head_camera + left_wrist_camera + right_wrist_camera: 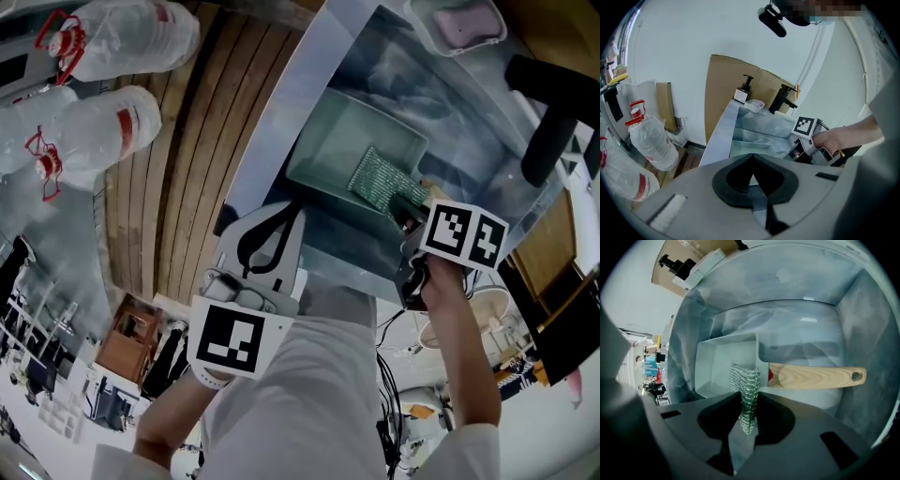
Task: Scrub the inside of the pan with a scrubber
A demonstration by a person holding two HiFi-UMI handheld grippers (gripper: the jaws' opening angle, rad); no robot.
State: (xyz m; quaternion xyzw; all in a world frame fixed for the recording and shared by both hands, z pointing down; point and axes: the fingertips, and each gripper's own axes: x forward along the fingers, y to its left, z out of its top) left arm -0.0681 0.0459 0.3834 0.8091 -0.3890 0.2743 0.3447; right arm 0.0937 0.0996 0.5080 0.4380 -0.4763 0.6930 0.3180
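Note:
A pale rectangular pan (723,363) with a wooden handle (813,377) lies in the steel sink (862,333). My right gripper (747,420) is shut on a green mesh scrubber (745,380), which reaches the pan's near rim beside the root of the handle. From the head view the scrubber (378,178) lies over the pan's (352,136) near right corner, with the right gripper (405,208) just behind it. My left gripper (752,176) is shut with nothing in it, held outside the sink's front edge (272,131); the same gripper (274,234) shows there too.
A black faucet (783,98), a soap pump bottle (743,91) and a soap dish (459,23) stand at the sink's far end. Large plastic bottles (122,37) lie on the wooden slats (197,141) left of the sink.

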